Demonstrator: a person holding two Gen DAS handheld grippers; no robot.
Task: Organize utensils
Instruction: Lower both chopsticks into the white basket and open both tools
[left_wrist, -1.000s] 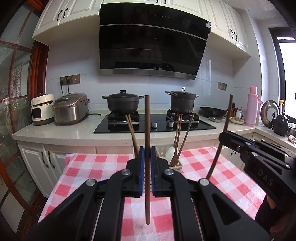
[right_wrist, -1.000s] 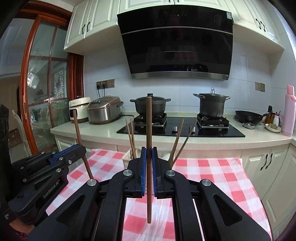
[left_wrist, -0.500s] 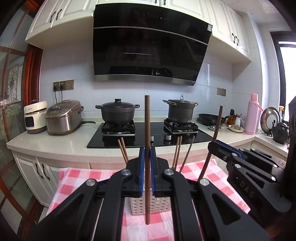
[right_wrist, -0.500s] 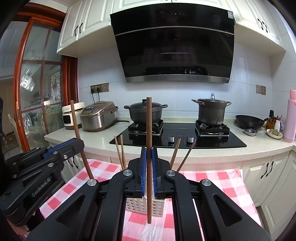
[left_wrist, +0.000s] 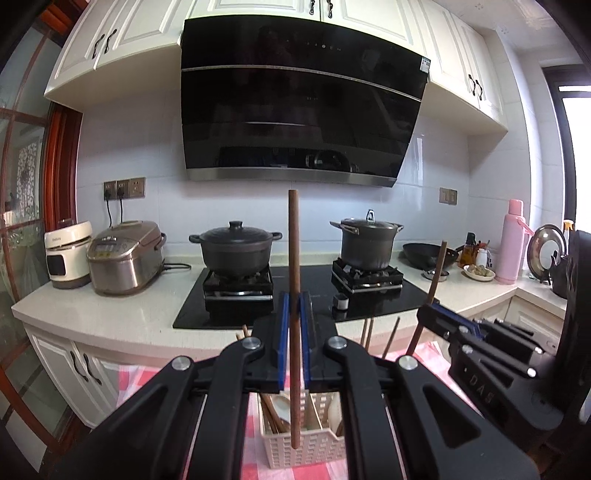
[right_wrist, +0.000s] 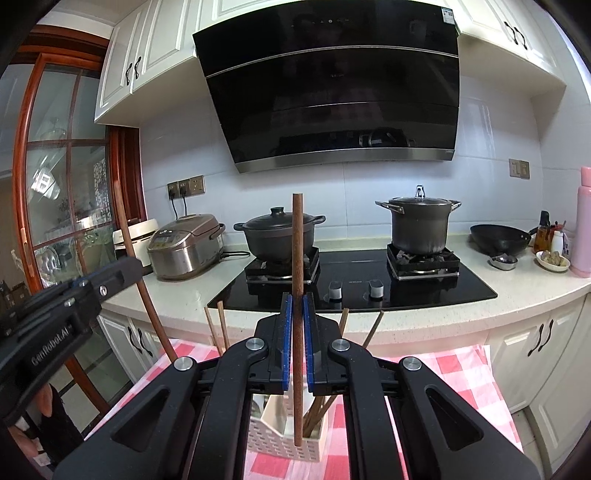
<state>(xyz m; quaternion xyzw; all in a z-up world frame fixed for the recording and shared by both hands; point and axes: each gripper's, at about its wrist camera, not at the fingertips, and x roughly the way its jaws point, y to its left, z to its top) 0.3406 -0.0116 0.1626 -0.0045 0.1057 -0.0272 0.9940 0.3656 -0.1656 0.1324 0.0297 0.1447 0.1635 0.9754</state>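
Since the earlier frames both grippers have come closer to the white utensil basket (left_wrist: 301, 448) and higher over it; before, it stood further ahead on the checked cloth (right_wrist: 461, 373), and now it lies directly under the fingers at the 6 o'clock edge of both views.

The left gripper (left_wrist: 294, 343) is closed on a brown chopstick (left_wrist: 294, 295), with the blue pads pressed to it on both sides. The stick stands upright, its top at 12 o'clock, its lower tip in front of the basket wall. The right gripper (right_wrist: 297, 343) is closed in the same way on a second chopstick (right_wrist: 297, 280), also upright, its tip over the basket rim (right_wrist: 280, 439). In the right view the left gripper appears at 9 o'clock; in the left view the right gripper appears at 3 o'clock.

In the basket there are already other chopsticks (left_wrist: 271, 417) and a white spoon (left_wrist: 282, 404), leaning to the sides.

I judge each chopstick to be light, stiff and rather smooth, so it can turn or slide between the pads if the hold is loose. The hold near the middle looks sensible, because it keeps the stick balanced and leaves the lower end free to enter a compartment. The thin tip may catch on the basket rim or on the sticks already inside, so a slow and straight lowering seems best.
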